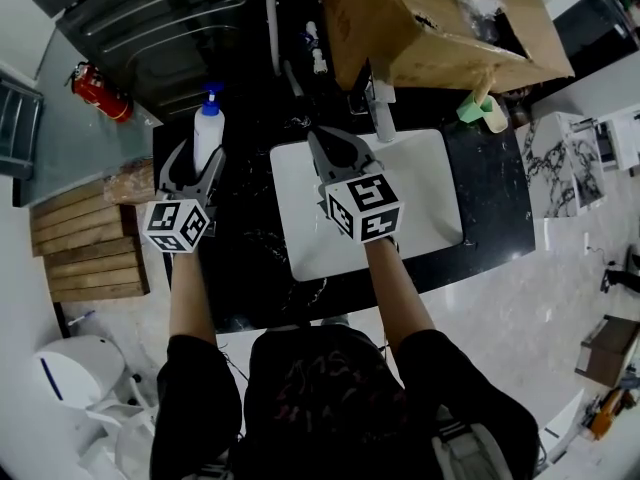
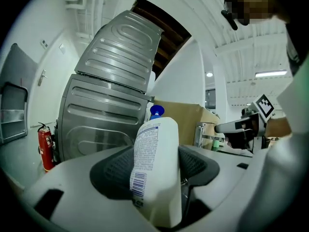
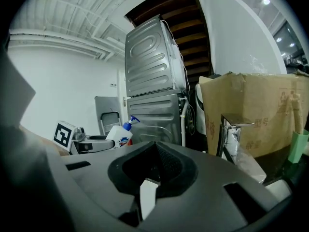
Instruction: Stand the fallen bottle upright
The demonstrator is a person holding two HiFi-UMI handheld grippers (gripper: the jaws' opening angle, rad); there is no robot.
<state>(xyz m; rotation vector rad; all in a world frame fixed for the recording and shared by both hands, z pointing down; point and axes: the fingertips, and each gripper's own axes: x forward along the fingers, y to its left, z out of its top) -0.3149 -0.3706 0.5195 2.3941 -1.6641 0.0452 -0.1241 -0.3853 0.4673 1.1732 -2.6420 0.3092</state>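
Note:
A white bottle with a blue pump top stands nearly upright at the left of the black countertop. My left gripper is shut on it, one pad on each side of its body. In the left gripper view the bottle fills the space between the jaws of the left gripper, label side left. Whether its base touches the counter I cannot tell. The right gripper view shows the bottle leaning slightly at far left. My right gripper hangs over the white sink, shut with nothing in it.
A faucet stands at the sink's far edge, below a large cardboard box. A green cup sits by the box. A grey metal appliance rises behind the counter, and a red fire extinguisher lies at far left.

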